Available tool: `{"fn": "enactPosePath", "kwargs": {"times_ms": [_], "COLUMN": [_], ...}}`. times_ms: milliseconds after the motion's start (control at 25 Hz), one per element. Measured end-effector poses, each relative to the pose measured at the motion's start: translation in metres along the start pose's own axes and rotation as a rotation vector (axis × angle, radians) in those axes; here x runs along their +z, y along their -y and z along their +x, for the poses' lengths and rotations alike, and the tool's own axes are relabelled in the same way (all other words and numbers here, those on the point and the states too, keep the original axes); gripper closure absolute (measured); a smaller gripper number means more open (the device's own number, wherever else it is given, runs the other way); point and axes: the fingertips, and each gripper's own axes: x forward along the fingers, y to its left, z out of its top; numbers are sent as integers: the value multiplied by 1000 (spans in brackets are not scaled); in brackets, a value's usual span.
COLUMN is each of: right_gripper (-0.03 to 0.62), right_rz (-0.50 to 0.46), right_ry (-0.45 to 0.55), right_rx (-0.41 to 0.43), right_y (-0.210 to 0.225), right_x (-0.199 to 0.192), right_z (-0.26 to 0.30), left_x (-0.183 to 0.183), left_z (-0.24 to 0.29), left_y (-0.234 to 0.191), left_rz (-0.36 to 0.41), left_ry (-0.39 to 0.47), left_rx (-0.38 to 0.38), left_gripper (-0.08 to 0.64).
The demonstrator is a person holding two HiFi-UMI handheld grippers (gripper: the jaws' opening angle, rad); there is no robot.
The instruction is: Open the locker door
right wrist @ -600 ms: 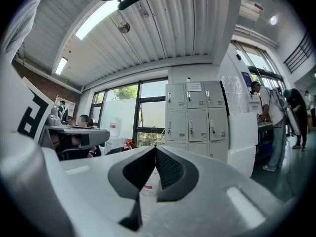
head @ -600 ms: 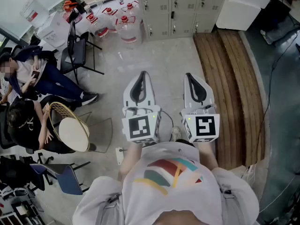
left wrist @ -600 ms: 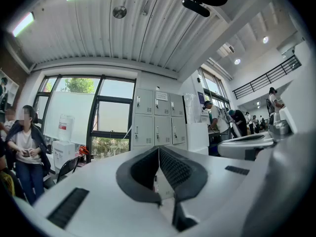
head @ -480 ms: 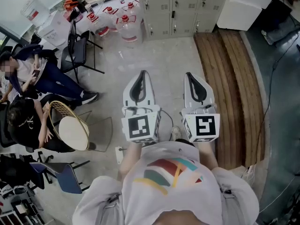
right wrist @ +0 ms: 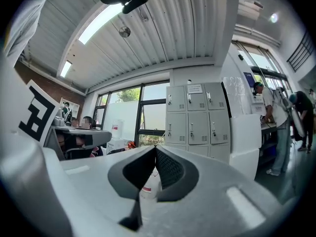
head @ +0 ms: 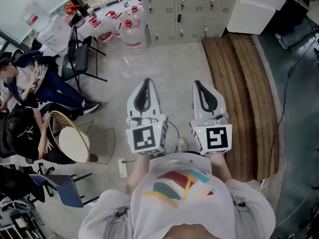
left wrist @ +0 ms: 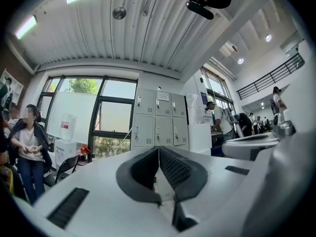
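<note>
In the head view, the lockers point(head: 192, 9) along the floor's far edge had slid slightly left, doors closed, well apart from us. In the left gripper view, the left gripper point(left wrist: 158, 148) was pressed together, empty. In the right gripper view, the right gripper point(right wrist: 155, 148) likewise, so we judged the approach barely begun.

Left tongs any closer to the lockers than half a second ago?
No, not noticeably. In the head view the left gripper keeps the same gap to the lockers; the whole picture just shifted slightly left.
</note>
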Motion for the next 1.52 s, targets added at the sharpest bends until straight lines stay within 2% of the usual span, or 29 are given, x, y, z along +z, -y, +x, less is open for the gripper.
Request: {"fn": "enactPosePath", "kwargs": {"times_ms": [240, 440, 640, 920, 1120, 1240, 1360, 1520], "right_gripper": [588, 588, 588, 588, 588, 588, 588, 588], "right_rz": [-15, 12, 0, 2, -51, -34, -19, -50], "right_ry": [5, -6, -4, -6, 6, -17, -33, -11], "right_rx": [7, -13, -24, -75, -91, -102, -77, -36], "right_y": [32, 57, 67, 102, 147, 188, 225, 264], "right_x": [-3, -13, -12, -41, -61, -70, -64, -50], "right_z": [-11, -17, -11, 14, 80, 136, 201, 284], "left_x": [-3, -4, 2, -19, -36, -44, -36, -22], "left_z": [16, 25, 41, 89, 176, 246, 319, 403], "left_y": [26, 57, 63, 65, 54, 49, 46, 39], "left_rz": [-28, -16, -4, -4, -43, -46, -39, -18], "left_ry": [7, 26, 28, 56, 103, 81, 72, 100], "left_rx": [13, -23, -44, -75, -75, -53, -51, -46], "left_gripper": [543, 543, 543, 543, 545, 545, 545, 545]}}
